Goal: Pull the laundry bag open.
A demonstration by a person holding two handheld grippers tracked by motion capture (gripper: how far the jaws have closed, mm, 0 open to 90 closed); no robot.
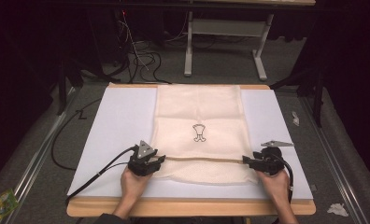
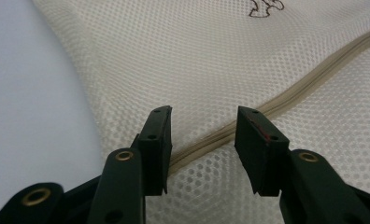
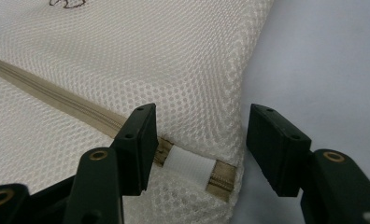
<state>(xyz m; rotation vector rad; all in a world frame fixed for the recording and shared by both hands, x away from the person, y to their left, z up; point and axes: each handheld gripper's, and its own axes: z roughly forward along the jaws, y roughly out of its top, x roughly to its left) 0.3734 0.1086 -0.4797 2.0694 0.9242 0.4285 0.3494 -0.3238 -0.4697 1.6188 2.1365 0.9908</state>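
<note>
A cream mesh bag (image 1: 199,116) with a small dark emblem (image 1: 199,133) lies flat on a white board (image 1: 117,121). A tan zipper (image 1: 204,159) runs across its near part. My left gripper (image 1: 160,159) sits at the zipper's left end. In the left gripper view its jaws (image 2: 202,121) stand open, with the zipper (image 2: 304,86) passing below the gap. My right gripper (image 1: 245,161) sits at the zipper's right end. Its jaws (image 3: 199,121) stand open over a white tab (image 3: 188,165) at the bag's corner, and the pads touch nothing.
The board rests on a wooden table (image 1: 188,207). Black cables (image 1: 141,58) and a white table frame (image 1: 225,28) lie on the floor behind. A green packet (image 1: 1,203) and crumpled paper (image 1: 337,209) lie beside the table.
</note>
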